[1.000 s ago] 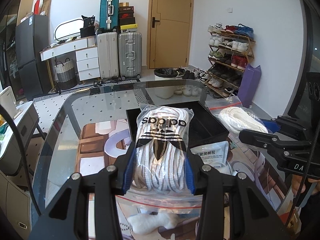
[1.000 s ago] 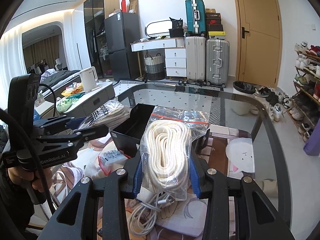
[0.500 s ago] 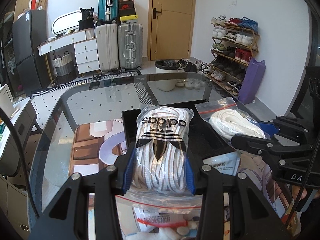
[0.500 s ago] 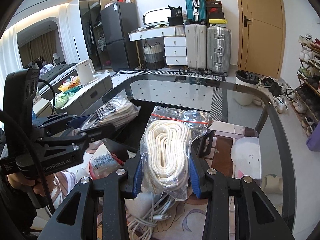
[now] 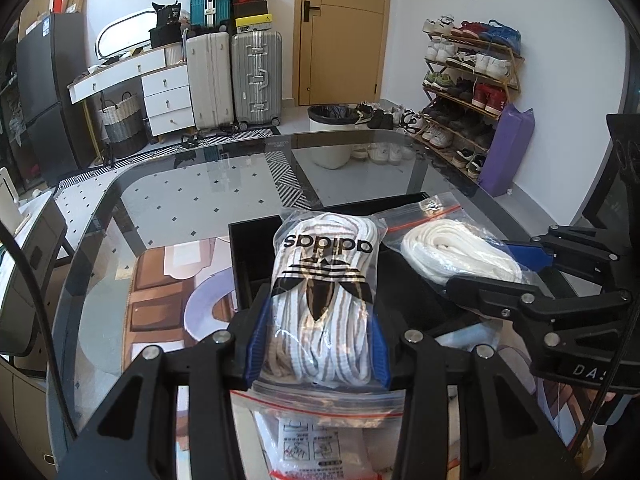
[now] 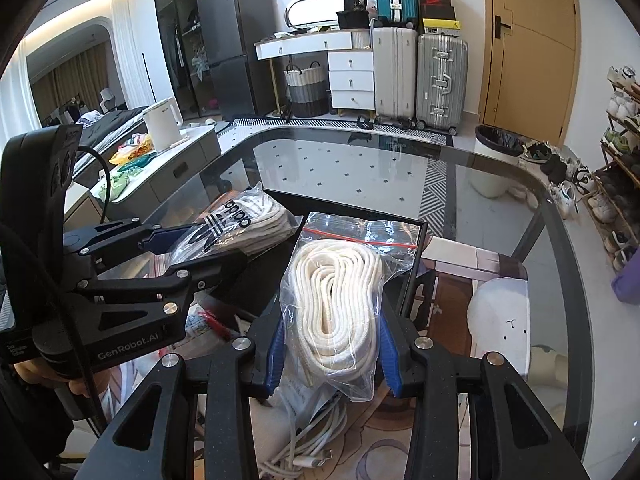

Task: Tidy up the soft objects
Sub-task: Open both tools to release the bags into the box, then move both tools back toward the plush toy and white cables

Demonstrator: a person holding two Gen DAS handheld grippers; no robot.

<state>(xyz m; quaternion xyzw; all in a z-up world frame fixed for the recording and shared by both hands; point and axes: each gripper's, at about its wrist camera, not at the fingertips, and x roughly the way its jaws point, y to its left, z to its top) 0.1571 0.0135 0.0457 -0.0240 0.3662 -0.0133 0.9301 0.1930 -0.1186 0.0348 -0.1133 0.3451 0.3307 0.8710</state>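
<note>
The left gripper (image 5: 318, 344) pinches a clear zip bag of white-and-grey laces (image 5: 320, 304) between its blue pads, the bag printed with a black trefoil logo and lettering. The right gripper (image 6: 332, 348) likewise clamps a clear zip bag of cream rope (image 6: 340, 300), its red seal strip at the far end. Both bags are held up over a black open box (image 5: 256, 264), side by side, the laces on the left. Under them lies a glass table (image 5: 180, 200) with a dark rounded rim; through it a patterned rug shows. A coil of white cable (image 6: 308, 448) and other flat packets lie on the near side. Beyond stand suitcases (image 5: 232, 76), a white dresser, a wooden door (image 5: 340, 28) and a shoe rack (image 5: 468, 84) against white walls.
</note>
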